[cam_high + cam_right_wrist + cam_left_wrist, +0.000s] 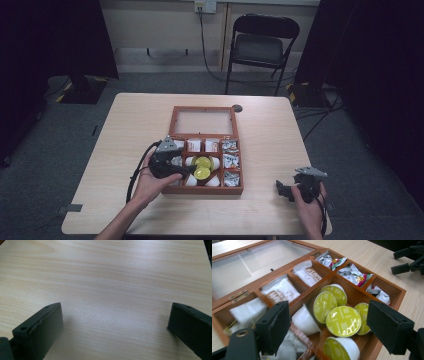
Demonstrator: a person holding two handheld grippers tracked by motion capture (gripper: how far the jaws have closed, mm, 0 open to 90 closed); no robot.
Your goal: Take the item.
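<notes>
I am holding my left gripper [186,170] over the wooden box [239,189], which is sitting in the middle of the table [130,120] with its glass lid [203,121] lying open toward the far edge. Its jaws are standing wide apart around the yellow-topped coffee pods [343,320] in the box's middle compartment, gripping nothing. My right gripper [286,191] is resting near the table's near right corner, jaws gaping wide over bare wood.

Black claws [187,170], trailing black cables
</notes>
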